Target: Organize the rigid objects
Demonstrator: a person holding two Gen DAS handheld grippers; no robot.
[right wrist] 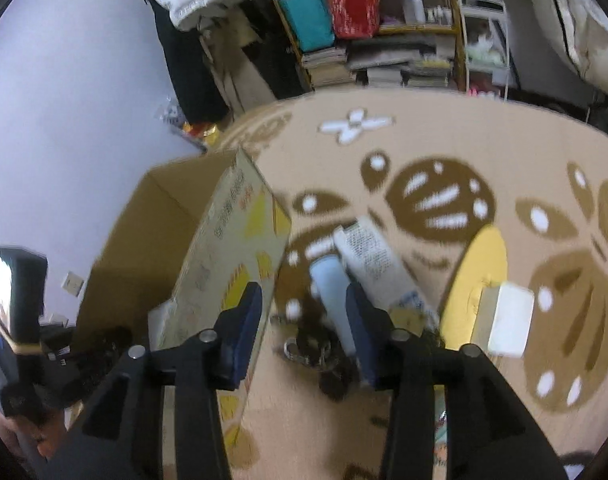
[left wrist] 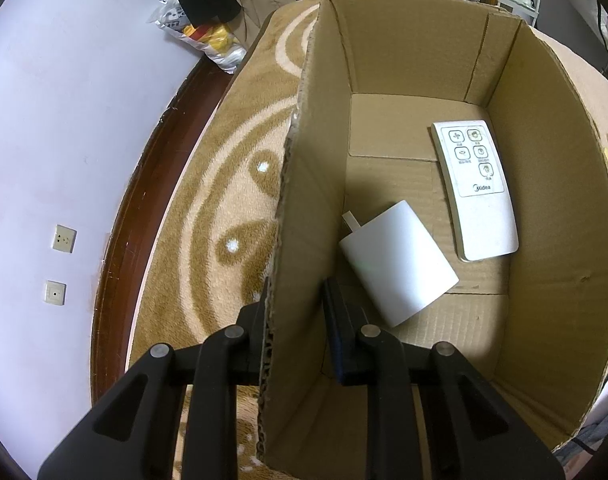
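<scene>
- My left tool [left wrist: 296, 312] straddles the box [left wrist: 304, 184] wall, clenched on it.
- Remote [left wrist: 478, 188] and charger [left wrist: 400, 264] lie inside the box.
- My right tool [right wrist: 304, 312] hangs released over a tube [right wrist: 376, 256] on the carpet [right wrist: 444, 148].

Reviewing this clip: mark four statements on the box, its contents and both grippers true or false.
1. A remote control lies inside the cardboard box. True.
2. The left gripper has its jaws astride the box wall. True.
3. The white charger lies on the carpet outside the box. False: it is on the box floor, near the remote.
4. The right gripper is clamped on a tube. False: its jaws are open, and a pale blue tube lies on the carpet below.
</scene>
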